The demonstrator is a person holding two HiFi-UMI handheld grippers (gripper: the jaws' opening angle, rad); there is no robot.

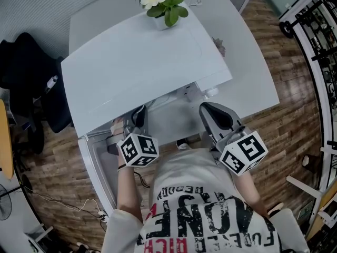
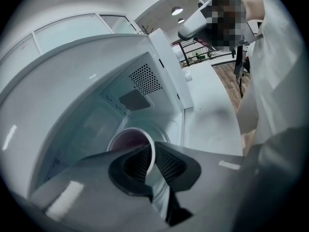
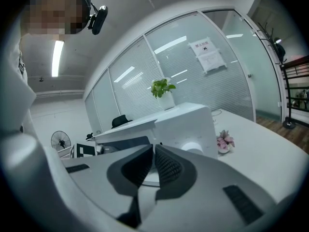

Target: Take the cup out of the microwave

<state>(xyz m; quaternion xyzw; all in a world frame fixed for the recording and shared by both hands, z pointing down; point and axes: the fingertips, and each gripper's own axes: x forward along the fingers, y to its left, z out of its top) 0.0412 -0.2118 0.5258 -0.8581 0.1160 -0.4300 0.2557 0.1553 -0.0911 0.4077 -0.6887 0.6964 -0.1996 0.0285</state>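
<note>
My left gripper (image 2: 153, 151) is clenched on the rim of the cup (image 2: 126, 141), 1 pad inside the mouth and 1 outside. The cup sits deep in the microwave (image 2: 145, 81), on the floor of its cavity. To do this step well, I judge I should keep the squeeze steady and lift only enough to free the base. Then I should draw straight back toward myself with the cup level, since a pinch on a thin rim lets a cup swing, and I cannot tell whether the dark inside is liquid. The roof of the cavity and its front frame need watching on the way out. My right gripper (image 3: 153, 153) is closed on nothing and held outside, facing the control side; it could steady the cup once it is clear. Only the left gripper view shows the cup and the grip. In the head view the microwave's top hides the cavity, but that view shows the microwave standing near my edge of the tabletop (image 1: 253, 73), with a potted plant (image 1: 163, 1) on top.
</note>
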